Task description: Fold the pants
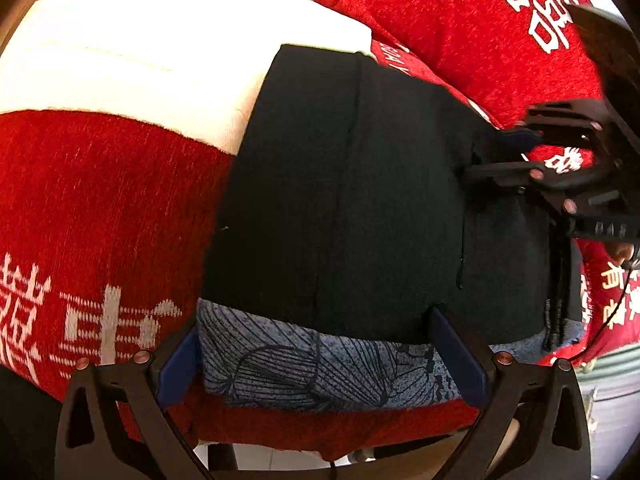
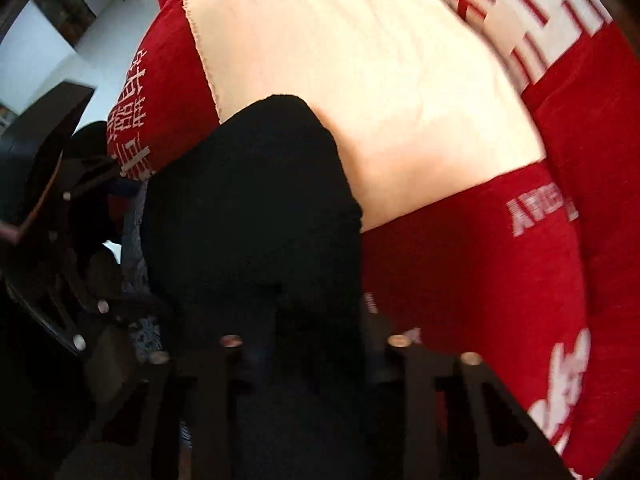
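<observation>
Black knit pants [image 1: 340,184] with grey leaf-print lining laid folded on red-and-cream woven blanket [image 1: 100,200]. Left gripper [image 1: 320,356] fingers spread wide, printed edge between them. Right gripper [image 2: 308,344] fingers seen apart over black cloth; grasp unclear.

Home, likely bedroom: red-and-white woven blanket [image 1: 100,200] as work surface, white wall [image 2: 36,60] behind.
</observation>
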A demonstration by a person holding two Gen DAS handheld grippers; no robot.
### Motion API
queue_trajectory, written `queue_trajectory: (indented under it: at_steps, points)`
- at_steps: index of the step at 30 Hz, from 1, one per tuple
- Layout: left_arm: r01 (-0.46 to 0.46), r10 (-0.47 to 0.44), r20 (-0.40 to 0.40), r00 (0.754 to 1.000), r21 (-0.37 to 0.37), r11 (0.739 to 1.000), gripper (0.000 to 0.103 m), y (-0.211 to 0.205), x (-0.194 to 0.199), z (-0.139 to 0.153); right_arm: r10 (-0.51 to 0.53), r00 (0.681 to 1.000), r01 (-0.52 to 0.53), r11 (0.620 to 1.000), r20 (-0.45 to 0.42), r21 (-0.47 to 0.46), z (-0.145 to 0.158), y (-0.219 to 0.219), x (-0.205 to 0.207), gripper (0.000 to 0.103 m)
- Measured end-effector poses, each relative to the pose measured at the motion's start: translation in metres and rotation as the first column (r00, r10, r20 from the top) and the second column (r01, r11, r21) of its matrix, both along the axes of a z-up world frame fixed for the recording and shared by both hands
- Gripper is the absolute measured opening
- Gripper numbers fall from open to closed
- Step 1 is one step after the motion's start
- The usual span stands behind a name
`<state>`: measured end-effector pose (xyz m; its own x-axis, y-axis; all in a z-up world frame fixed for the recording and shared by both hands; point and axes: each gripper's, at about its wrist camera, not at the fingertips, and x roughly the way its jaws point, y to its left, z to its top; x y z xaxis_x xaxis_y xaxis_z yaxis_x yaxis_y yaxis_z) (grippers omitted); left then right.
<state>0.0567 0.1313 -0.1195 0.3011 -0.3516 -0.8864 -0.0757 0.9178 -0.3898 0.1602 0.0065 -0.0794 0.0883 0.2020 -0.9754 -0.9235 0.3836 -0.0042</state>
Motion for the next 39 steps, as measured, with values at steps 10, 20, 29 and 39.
queue_trajectory:
  at_steps: [10,20,29,39]
  points:
    - [0.217,-0.193,0.150,0.970,-0.164,0.962,0.103,0.031,0.038,0.026,0.019,0.963,-0.075,0.977,0.268,0.199,0.052,-0.040,-0.049,0.025]
    - [0.470,-0.436,0.181,0.882,-0.249,0.847,0.095,-0.017,0.067,0.029,-0.020,0.978,-0.050,0.944,0.208,0.325,0.055,-0.044,-0.034,0.023]
    - [0.424,-0.421,0.054,0.906,-0.133,0.896,0.034,-0.037,0.064,0.040,-0.184,0.961,0.128,0.958,0.207,0.258,0.054,-0.070,-0.012,0.072]
    - [0.392,-0.384,0.079,0.920,-0.133,0.910,0.031,-0.048,0.057,0.086,-0.356,0.887,0.378,0.926,0.294,-0.021,-0.013,-0.104,-0.068,0.072]
